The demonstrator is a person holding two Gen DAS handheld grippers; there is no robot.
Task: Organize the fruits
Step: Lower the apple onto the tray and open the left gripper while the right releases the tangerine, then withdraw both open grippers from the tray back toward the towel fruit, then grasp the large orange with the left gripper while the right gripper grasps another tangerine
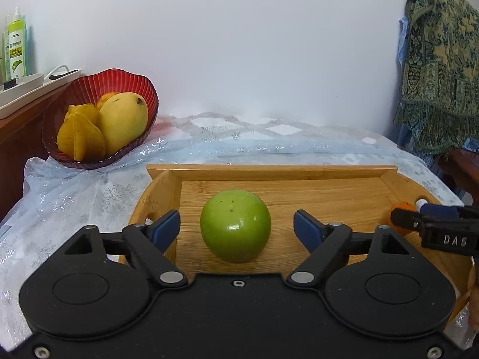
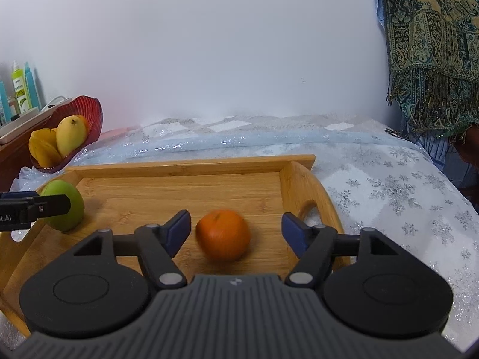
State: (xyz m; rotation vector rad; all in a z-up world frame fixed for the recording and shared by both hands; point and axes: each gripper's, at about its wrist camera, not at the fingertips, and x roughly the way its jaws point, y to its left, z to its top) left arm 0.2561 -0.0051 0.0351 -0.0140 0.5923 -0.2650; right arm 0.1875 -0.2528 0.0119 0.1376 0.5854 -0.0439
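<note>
A plain white wall backs a desk draped in a pale blue, glittery snowflake cloth (image 2: 389,185), with a patterned green-and-gold fringed fabric (image 1: 440,68) hanging at the upper right of both frames. On the cloth sits a shallow bamboo tray with cut-out handles (image 1: 299,173).

The left claw (image 1: 236,227) stands wide open, its blue pads on either side of a round green apple-like fruit (image 1: 235,229) at the centre of the left wrist frame, touching neither side. The right claw (image 2: 236,233) is likewise spread open around a round orange citrus fruit (image 2: 223,234), which looks slightly blurred. Both fruits rest on the tray floor.

At the upper left stands a ribbed red translucent bowl (image 1: 80,86) already holding a yellow mango (image 1: 122,122), a yellow starfruit (image 1: 79,140) and an orange fruit mostly hidden behind them.

By my reading, the step in hand is the grasp: each claw is lined up but not yet closed. The next move calls for closing gently and squarely on these round, smooth fruits, then lifting them clear of the tray rim, probably towards the bowl.

The tray's near edge is hidden beneath the claw bodies. Some bottles (image 1: 16,48) at the far left have labels too small to read.
</note>
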